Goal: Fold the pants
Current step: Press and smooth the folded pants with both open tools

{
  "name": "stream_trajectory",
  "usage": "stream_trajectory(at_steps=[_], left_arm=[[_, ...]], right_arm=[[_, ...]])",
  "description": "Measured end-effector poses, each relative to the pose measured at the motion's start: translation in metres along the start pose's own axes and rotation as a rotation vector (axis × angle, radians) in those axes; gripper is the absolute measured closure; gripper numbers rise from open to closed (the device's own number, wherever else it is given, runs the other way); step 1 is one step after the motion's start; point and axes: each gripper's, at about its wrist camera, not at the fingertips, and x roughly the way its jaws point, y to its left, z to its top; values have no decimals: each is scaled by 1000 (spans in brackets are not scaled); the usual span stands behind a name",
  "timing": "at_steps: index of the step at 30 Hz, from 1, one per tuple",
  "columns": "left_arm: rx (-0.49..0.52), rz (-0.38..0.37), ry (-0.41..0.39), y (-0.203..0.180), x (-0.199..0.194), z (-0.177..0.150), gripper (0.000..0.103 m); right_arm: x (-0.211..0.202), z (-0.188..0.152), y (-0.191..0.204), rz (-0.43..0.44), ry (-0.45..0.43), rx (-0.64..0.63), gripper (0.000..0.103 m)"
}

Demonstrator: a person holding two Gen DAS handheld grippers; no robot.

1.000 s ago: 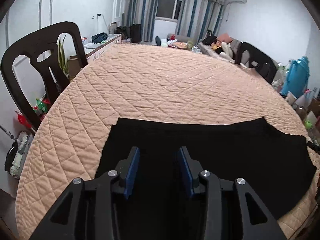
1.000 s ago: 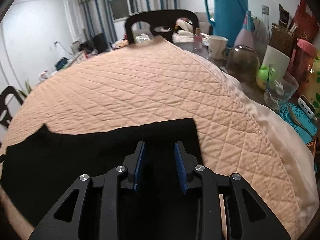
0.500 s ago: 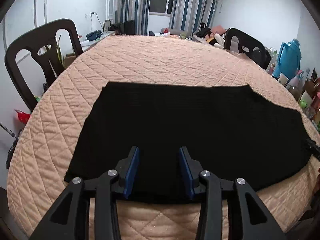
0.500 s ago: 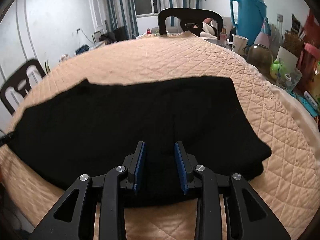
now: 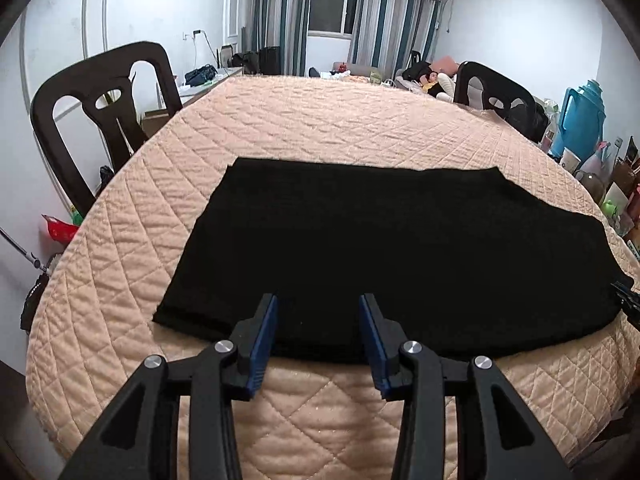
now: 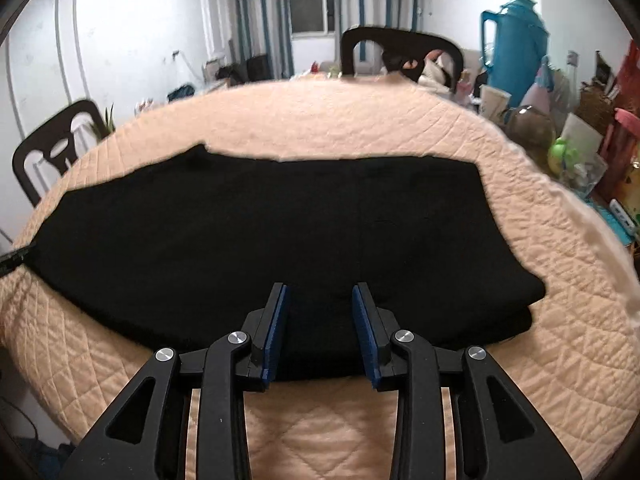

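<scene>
Pants (image 5: 392, 256), black, soft and limp, lie flat and doubled lengthwise on the quilted table cover (image 5: 320, 132); I judge them light, and best pinched at the near-edge corners. My left gripper (image 5: 318, 330) and right gripper (image 6: 319, 322) hang open and empty at that near edge. Both have drawn back since a second ago, when they sat over the cloth, so more of the far cover shows.

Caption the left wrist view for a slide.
Open left gripper poised over the near edge of black pants on a quilted table.
</scene>
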Motion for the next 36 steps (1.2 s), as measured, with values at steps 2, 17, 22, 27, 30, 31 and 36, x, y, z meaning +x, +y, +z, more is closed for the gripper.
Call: stream_trajectory(at_steps=[2, 17, 22, 27, 30, 31, 36], left_arm=[[8, 8, -1, -1, -1, 0, 59], [-59, 28, 4, 26, -9, -7, 59], [-142, 21, 14, 46, -16, -17, 59], [-221, -37, -2, 51, -16, -19, 47], [-264, -72, -23, 53, -14, -19, 41], [-274, -78, -33, 53, -13, -18, 41], [-313, -95, -70, 58, -4, -9, 41]], right_arm=[[0, 2, 6, -19, -9, -25, 69], [-4, 0, -4, -16, -6, -14, 69], [-9, -3, -26, -64, -3, 45, 69], [-9, 1, -21, -49, -13, 39, 69], [-6, 4, -11, -20, -19, 15, 69], [-6, 5, -8, -15, -24, 10, 69], [-2, 14, 2, 15, -41, -10, 69]])
